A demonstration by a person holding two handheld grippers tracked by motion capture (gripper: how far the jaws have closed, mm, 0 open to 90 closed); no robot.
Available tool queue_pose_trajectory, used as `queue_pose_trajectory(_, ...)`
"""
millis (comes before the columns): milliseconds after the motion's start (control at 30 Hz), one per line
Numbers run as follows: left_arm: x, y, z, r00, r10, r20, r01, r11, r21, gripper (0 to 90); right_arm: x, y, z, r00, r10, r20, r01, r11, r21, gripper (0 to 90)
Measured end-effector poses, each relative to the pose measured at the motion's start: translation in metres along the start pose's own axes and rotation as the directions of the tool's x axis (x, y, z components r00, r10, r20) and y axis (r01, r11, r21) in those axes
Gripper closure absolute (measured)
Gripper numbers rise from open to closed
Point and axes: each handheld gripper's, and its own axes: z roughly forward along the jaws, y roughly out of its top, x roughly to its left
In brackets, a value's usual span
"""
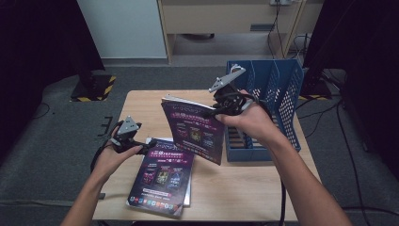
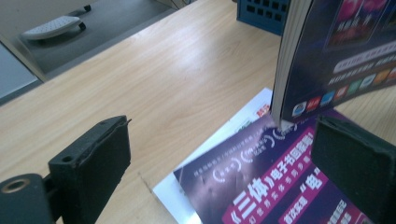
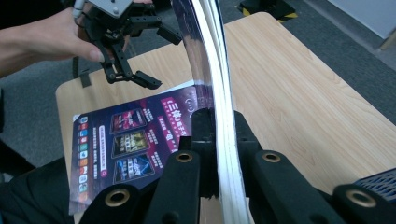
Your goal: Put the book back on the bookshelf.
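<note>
The pale wood-grain counter (image 1: 244, 188) carries everything, its near edge partly cut off by the person's forearms coming up from below. At its far right corner stands a blue plastic rack (image 1: 282, 94) with slotted, perforated walls; its lower front is hidden behind the right hand and the lifted magazine. That lifted magazine (image 1: 194, 129) is a thick, glossy, dark purple thing with bright pink lettering, held upright above the middle of the counter, its pages bowing in a curve in the right gripper view. The right gripper (image 3: 215, 140) is clamped tight on its page edge, black jaws pressed against either side of the white page block. A second magazine (image 1: 162, 176) of the same cover lies flat near the counter's near left edge, a corner of white paper peeking from under it; the small print on both covers is too fine to read. The left gripper (image 1: 143, 147), black with a grey three-cornered plate on top, hovers low just over the far left corner of the flat magazine, jaws standing wide apart with nothing between them. In the left gripper view the lifted magazine's bottom corner hangs just above the flat one's cover.
</note>
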Motion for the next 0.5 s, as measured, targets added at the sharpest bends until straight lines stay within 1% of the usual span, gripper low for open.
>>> queue_pose_trajectory(33, -0.001, -0.005, 0.001, 1.0000, -0.006, -0.001, 0.006, 1.0000, 0.003, 4.6, -0.001, -0.001, 0.000, 1.0000, -0.004, -0.006, 0.004, 1.000, 0.001, 84.4)
queue_pose_trajectory(67, -0.001, -0.005, 0.001, 1.0000, -0.006, -0.001, 0.006, 1.0000, 0.003, 4.5, -0.003, -0.002, -0.001, 0.9998, -0.014, -0.014, 0.014, 1.000, 0.003, 84.4)
queue_pose_trajectory(100, -0.003, -0.012, 0.002, 0.9999, -0.011, -0.006, 0.011, 0.9999, 0.007, 4.6, -0.004, -0.002, -0.001, 0.9994, -0.025, -0.025, 0.025, 1.000, 0.001, 84.4)
queue_pose_trajectory(167, -0.005, -0.020, 0.002, 0.9998, -0.011, -0.018, 0.011, 0.9999, 0.011, 4.6, -0.005, -0.004, -0.001, 0.9977, -0.050, -0.045, 0.050, 0.999, -0.005, 84.4)
queue_pose_trajectory(233, -0.006, -0.028, 0.003, 0.9995, -0.025, -0.021, 0.025, 0.9997, 0.005, 4.7, -0.006, -0.006, -0.002, 0.9966, -0.056, -0.060, 0.056, 0.998, -0.001, 84.4)
queue_pose_trajectory(267, -0.006, -0.030, 0.004, 0.9994, -0.024, -0.023, 0.024, 0.9996, 0.013, 5.1, -0.006, -0.008, -0.002, 0.9955, -0.064, -0.070, 0.064, 0.998, 0.001, 84.4)
queue_pose_trajectory(300, -0.006, -0.031, 0.005, 0.9996, -0.008, -0.027, 0.009, 0.9991, 0.040, 5.2, -0.007, -0.009, -0.002, 0.9949, -0.070, -0.073, 0.070, 0.998, 0.001, 84.4)
queue_pose_trajectory(367, -0.004, -0.033, 0.004, 0.9994, -0.014, -0.032, 0.015, 0.9992, 0.036, 5.2, -0.007, -0.011, -0.004, 0.9948, -0.069, -0.075, 0.069, 0.998, 0.005, 84.4)
queue_pose_trajectory(400, -0.003, -0.034, 0.003, 0.9985, -0.044, -0.032, 0.045, 0.9988, 0.022, 5.2, -0.007, -0.015, -0.006, 0.9941, -0.074, -0.079, 0.075, 0.997, 0.006, 84.4)
queue_pose_trajectory(433, -0.003, -0.035, 0.002, 0.9983, -0.046, -0.037, 0.047, 0.9987, 0.021, 5.2, -0.006, -0.017, -0.007, 0.9946, -0.067, -0.079, 0.068, 0.998, 0.005, 84.4)
queue_pose_trajectory(467, -0.003, -0.036, 0.000, 0.9983, -0.040, -0.043, 0.041, 0.9988, 0.025, 5.2, -0.006, -0.020, -0.009, 0.9949, -0.065, -0.077, 0.065, 0.998, 0.004, 84.4)
queue_pose_trajectory(500, -0.003, -0.038, -0.001, 0.9981, -0.040, -0.047, 0.041, 0.9988, 0.026, 5.2, -0.006, -0.022, -0.010, 0.9948, -0.068, -0.075, 0.069, 0.998, 0.005, 84.4)
